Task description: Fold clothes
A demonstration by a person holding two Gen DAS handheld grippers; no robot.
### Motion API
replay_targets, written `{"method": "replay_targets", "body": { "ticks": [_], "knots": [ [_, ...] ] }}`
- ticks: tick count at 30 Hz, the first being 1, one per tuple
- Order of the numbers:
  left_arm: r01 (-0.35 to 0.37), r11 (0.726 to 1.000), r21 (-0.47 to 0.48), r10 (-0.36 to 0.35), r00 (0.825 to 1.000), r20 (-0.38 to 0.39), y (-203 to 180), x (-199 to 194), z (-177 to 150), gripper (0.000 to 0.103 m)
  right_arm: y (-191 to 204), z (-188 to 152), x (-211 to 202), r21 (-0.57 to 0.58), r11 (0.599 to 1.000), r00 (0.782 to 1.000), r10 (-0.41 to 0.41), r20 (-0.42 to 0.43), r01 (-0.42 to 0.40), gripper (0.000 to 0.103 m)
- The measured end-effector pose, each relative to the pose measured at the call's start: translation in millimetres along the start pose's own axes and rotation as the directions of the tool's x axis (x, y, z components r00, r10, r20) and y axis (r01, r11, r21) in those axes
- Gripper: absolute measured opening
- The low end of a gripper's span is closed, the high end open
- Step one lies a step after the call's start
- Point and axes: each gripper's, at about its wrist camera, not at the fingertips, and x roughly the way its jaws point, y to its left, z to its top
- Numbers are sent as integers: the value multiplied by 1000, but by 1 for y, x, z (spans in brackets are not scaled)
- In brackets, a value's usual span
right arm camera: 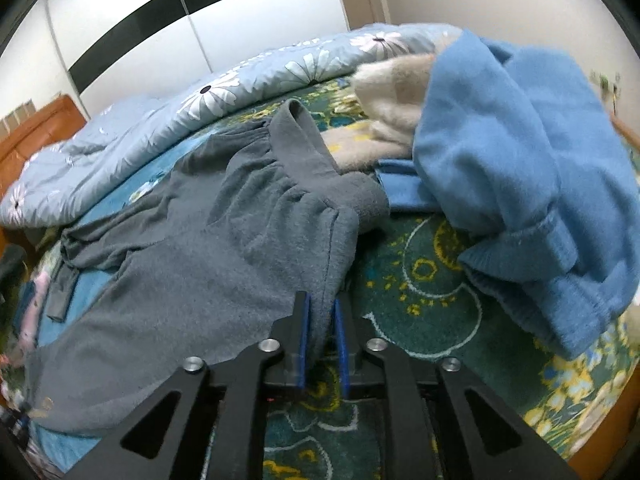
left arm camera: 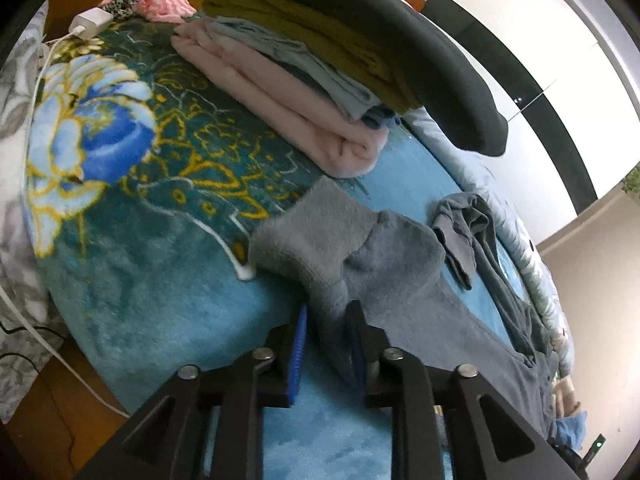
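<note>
A grey fleece garment (left arm camera: pixel 400 280) lies spread on the teal flowered blanket (left arm camera: pixel 140 220). My left gripper (left arm camera: pixel 329 308) has one edge of it standing between its blue pads; the left pad is clear of the cloth, so the jaws are open. In the right wrist view the same grey garment (right arm camera: pixel 200 260) stretches away to the left. A fold of it rises between the pads of my right gripper (right arm camera: pixel 321 300), with a thin dark gap beside the right pad, so these jaws are open too.
A stack of folded clothes (left arm camera: pixel 300 92), pink at the bottom and dark grey on top, sits beyond the left gripper. A blue sweater (right arm camera: pixel 500 180) and a cream garment (right arm camera: pixel 392 100) are heaped on the right. A daisy quilt (right arm camera: pixel 240 80) bounds the far side. A white charger (left arm camera: pixel 90 22) lies far left.
</note>
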Motion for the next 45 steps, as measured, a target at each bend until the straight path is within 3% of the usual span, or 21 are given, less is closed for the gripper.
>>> {"method": "replay_targets", "body": {
  "ticks": [2, 4, 7, 8, 10, 12, 18, 25, 28, 31, 34, 36, 37, 40, 43, 45],
  "knots": [
    [-14, 1000, -18, 14, 1000, 5, 5, -3, 3, 39, 2, 0, -7, -17, 1000, 1000, -13, 27, 13, 31],
    [-25, 1000, -19, 25, 1000, 11, 6, -6, 5, 41, 3, 2, -20, -24, 998, 995, -51, 88, 54, 41],
    [-50, 997, 51, 46, 997, 61, -16, -15, 9, 44, 15, 13, -43, -43, 991, 974, -113, 195, 124, 49],
    [-38, 996, 82, 31, 997, 77, -27, -17, 11, 51, 23, 18, -49, -53, 990, 967, -118, 227, 133, 53],
    [-9, 991, 136, -3, 996, 84, -49, -14, 14, 66, 44, 27, -55, -96, 991, 967, -64, 245, 89, 64],
    [36, 980, 195, -48, 997, 57, -75, -3, 15, 69, 72, 33, -51, -155, 988, 972, 20, 233, 16, 75],
    [146, 962, 229, -118, 984, -134, -132, 55, 13, 70, 150, 32, -10, -254, 961, 981, 148, 127, -112, 76],
    [117, 975, 189, -80, 978, -195, -172, 116, 21, 70, 213, 35, 26, -283, 941, 969, 223, 104, -186, 76],
    [131, 972, 194, -80, 965, -250, -186, 144, 23, 70, 222, 35, 38, -275, 939, 964, 244, 106, -207, 76],
    [82, 978, 194, -24, 958, -286, -193, 173, 21, 70, 221, 34, 52, -246, 941, 959, 264, 100, -234, 76],
    [61, 976, 208, -5, 966, -258, -198, 181, 22, 67, 213, 31, 60, -248, 938, 957, 273, 95, -243, 76],
    [45, 970, 237, 12, 973, -232, -204, 182, 25, 33, 199, 30, 61, -234, 940, 954, 278, 107, -248, 76],
    [19, 966, 257, 42, 973, -228, -207, 184, 28, 9, 194, 30, 61, -225, 941, 953, 282, 111, -252, 76],
    [-81, 935, 346, 153, 971, -186, -219, 186, 40, 5, 174, 30, 60, -195, 945, 949, 288, 125, -262, 76],
    [-259, 838, 481, 302, 953, -11, -238, 168, 62, 5, 165, 30, 56, -203, 947, 950, 279, 143, -248, 76],
    [-399, 742, 538, 389, 911, 139, -252, 151, 79, 5, 159, 31, 54, -191, 950, 948, 279, 155, -249, 76]
  ]
}}
